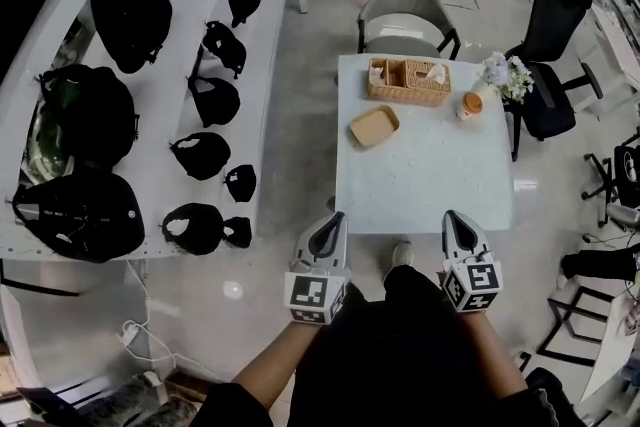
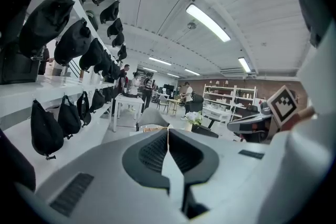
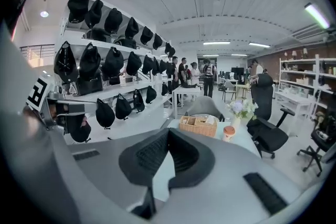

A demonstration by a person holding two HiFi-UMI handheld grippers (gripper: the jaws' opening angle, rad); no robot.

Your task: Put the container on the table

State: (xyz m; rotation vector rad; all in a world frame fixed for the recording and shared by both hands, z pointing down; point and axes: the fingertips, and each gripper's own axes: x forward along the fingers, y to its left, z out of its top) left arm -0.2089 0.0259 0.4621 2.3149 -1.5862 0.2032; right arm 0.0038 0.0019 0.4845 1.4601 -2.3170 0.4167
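Grey-bodied and nearest the camera, the left gripper (image 1: pixel 330 221) and the right gripper (image 1: pixel 456 219) are held side by side. In the head view their tips reach the near edge of the pale table (image 1: pixel 430 185). Each gripper's own view shows its jaws clenched together with nothing between them. Beyond them, on the left half of the tabletop, the tan shallow container (image 1: pixel 374 126) lies flat, well apart from both grippers. Just past it, at the far edge, stands a wicker basket (image 1: pixel 407 81) divided into compartments. To the basket's right are a cup with an orange lid (image 1: pixel 470 105) and a bunch of pale flowers (image 1: pixel 506 73). A grey armchair (image 1: pixel 405 10) faces the table's far side. White shelves (image 1: pixel 150 115) along the left carry black bags (image 1: pixel 88 215), large and small.
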